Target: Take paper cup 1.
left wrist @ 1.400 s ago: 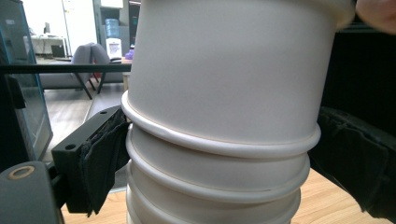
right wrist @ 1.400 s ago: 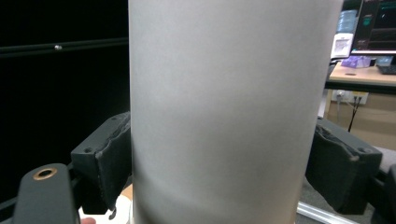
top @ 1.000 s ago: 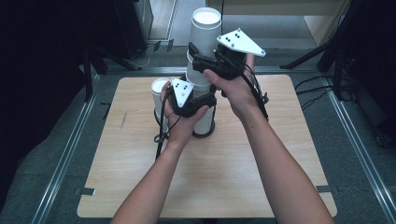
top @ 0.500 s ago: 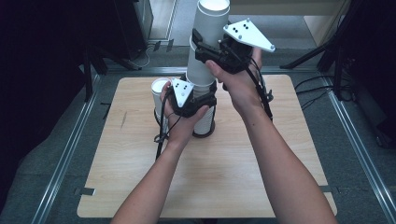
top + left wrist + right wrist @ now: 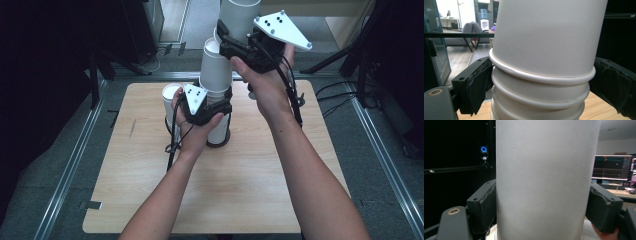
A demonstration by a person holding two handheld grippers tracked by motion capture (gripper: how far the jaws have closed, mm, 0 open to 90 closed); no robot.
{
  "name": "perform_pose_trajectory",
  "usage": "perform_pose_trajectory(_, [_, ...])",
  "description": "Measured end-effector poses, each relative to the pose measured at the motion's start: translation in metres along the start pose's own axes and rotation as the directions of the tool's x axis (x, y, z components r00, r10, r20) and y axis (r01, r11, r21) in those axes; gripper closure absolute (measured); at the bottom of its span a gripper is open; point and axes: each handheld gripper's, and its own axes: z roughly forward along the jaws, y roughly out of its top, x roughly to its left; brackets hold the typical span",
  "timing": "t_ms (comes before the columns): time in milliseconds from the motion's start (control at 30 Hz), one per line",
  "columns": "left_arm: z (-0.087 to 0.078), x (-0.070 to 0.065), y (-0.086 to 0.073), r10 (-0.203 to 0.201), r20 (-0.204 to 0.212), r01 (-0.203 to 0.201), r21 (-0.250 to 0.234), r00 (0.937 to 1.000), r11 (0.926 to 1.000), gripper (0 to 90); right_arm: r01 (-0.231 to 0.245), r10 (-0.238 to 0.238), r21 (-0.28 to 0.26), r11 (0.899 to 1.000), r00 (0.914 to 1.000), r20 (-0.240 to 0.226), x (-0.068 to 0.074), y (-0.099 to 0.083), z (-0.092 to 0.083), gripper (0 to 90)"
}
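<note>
Above the pale wooden worktop [image 5: 250, 190], the right claw [image 5: 231, 41] clamps a smooth white paper cup [image 5: 240, 17] lifted clear, while the left claw [image 5: 212, 106] grips the ridged stack of nested white paper cups [image 5: 216, 70] standing upright

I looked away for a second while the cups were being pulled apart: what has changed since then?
The right gripper, its fingers just closed on the top cup, has lifted that cup up off the stack of cups. The left gripper stays clamped on the stack, and the single cup beside it has not moved.
</note>
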Motion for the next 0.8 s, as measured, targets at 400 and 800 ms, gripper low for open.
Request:
perform_pose_trajectory(400, [-0.002,0.000,0.003,-0.009,0.004,0.009,0.015,1.0000,0.9999,4.5,0.013,-0.014,0.022,1.000,0.9981,0.060,-0.024,-0.017,-0.011,20.0])
perform_pose_trajectory(800, [-0.017,0.001,0.011,-0.014,0.068,0.013,0.009,0.9976,0.9999,0.7,0.035,-0.039,0.046,0.998,0.9952,0.089,-0.039,-0.035,-0.027,20.0])
